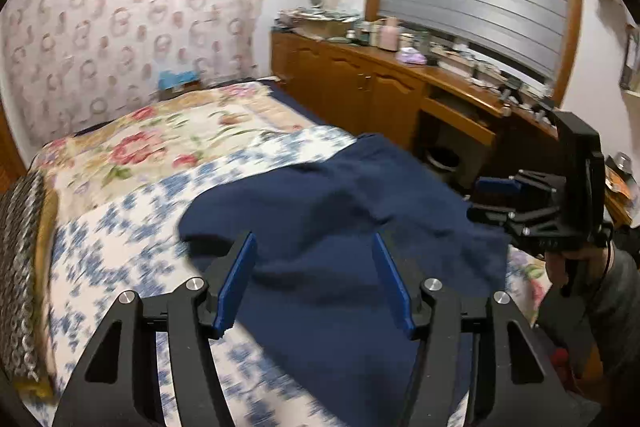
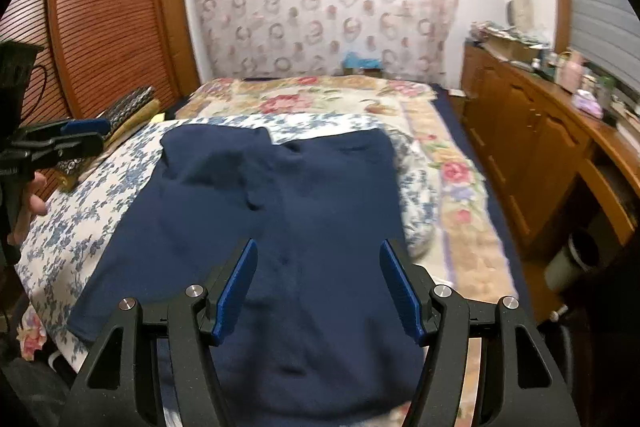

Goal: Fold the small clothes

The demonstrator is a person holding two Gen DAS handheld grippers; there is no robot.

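A navy blue garment lies spread on the blue-flowered bedspread, with one part folded over at its far left. It also shows in the left wrist view. My left gripper is open and empty, held above the garment's near edge. My right gripper is open and empty above the garment's near middle. The right gripper also shows at the right of the left wrist view, and the left gripper at the left edge of the right wrist view.
A pink-flowered quilt covers the far part of the bed. Wooden cabinets with a cluttered top run along the right. A louvred wooden door is at the left. Folded patterned fabrics lie on the bed's left edge.
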